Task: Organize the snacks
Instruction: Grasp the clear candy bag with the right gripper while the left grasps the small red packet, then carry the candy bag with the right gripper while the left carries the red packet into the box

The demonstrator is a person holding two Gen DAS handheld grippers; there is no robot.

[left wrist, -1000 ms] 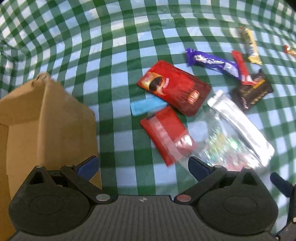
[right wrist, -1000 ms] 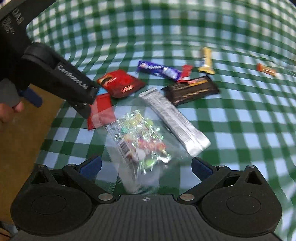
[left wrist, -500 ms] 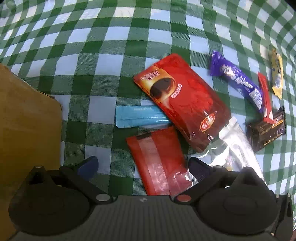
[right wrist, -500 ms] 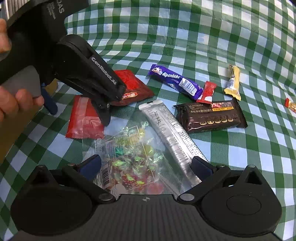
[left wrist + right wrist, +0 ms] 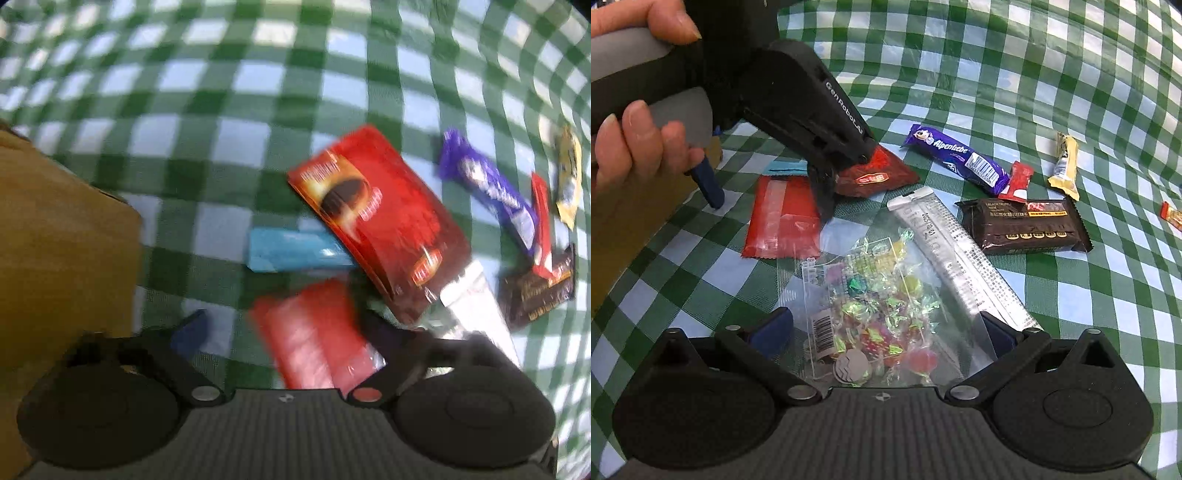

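Note:
Snacks lie on a green checked cloth. My left gripper (image 5: pixel 291 328) is open, its fingers either side of a flat red packet (image 5: pixel 314 336), low over it; the view is blurred. The same packet (image 5: pixel 783 218) and left gripper (image 5: pixel 768 192) show in the right wrist view. My right gripper (image 5: pixel 886 325) is open over a clear bag of wrapped candies (image 5: pixel 875 306). A red coffee pouch (image 5: pixel 380 229), a blue sachet (image 5: pixel 291 251), a silver stick pack (image 5: pixel 956 254), a dark chocolate bar (image 5: pixel 1023 225) and a purple Alpenliebe roll (image 5: pixel 956 158) lie around.
A brown cardboard box (image 5: pixel 55 236) stands at the left, close to my left gripper. A small red wrapper (image 5: pixel 1019 181), a yellow candy bar (image 5: pixel 1063 166) and a small orange sweet (image 5: pixel 1172 216) lie further right on the cloth (image 5: pixel 1071 74).
My left gripper has moved forward and down from beside the box to straddle the flat red packet. My right gripper has come closer over the candy bag.

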